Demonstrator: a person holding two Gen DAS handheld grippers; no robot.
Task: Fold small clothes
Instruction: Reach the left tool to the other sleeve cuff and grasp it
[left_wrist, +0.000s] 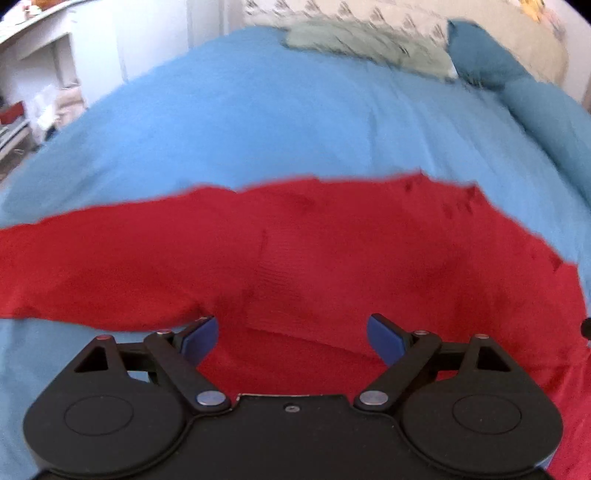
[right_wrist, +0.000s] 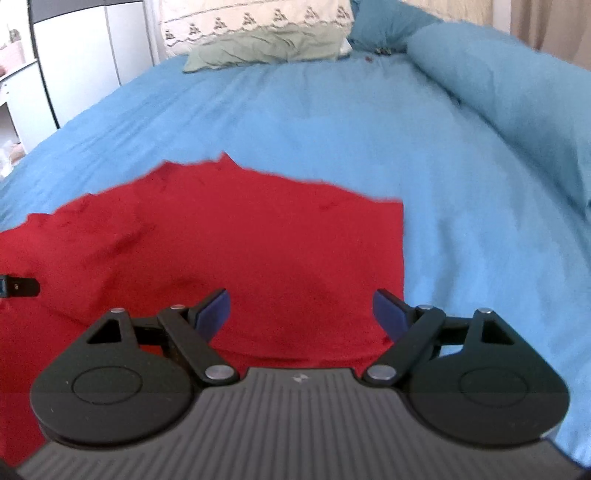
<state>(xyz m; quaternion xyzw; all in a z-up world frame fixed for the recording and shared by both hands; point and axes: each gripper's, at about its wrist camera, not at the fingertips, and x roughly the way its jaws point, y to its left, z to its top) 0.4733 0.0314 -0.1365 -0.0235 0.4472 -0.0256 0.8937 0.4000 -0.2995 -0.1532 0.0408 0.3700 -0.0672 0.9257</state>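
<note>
Left gripper (left_wrist: 291, 338) and right gripper (right_wrist: 301, 314) hang with jaws wide and empty over a red garment (left_wrist: 314, 254) spread on the blue bedcover (left_wrist: 258, 129); soft, light knit, probably best pinched at its edges.

red garment (left_wrist: 314, 258): cut off at the left, right and lower edges of the left wrist view; its near part is covered by the left gripper (left_wrist: 291, 338); the kind of garment cannot be told.
red garment, right wrist view (right_wrist: 240, 240): cut off at the left edge; its near hem is hidden behind the right gripper (right_wrist: 301, 314).
pillows (left_wrist: 369, 40): smeared by motion blur in the left wrist view; the printed pattern cannot be made out.
shelf clutter (left_wrist: 48, 103): blurred and too small to be identified.
dark part at left edge (right_wrist: 20, 287): cut off by the picture's edge; only a small black tip is seen.
small dark specks (right_wrist: 376, 51): too small to be told.
</note>
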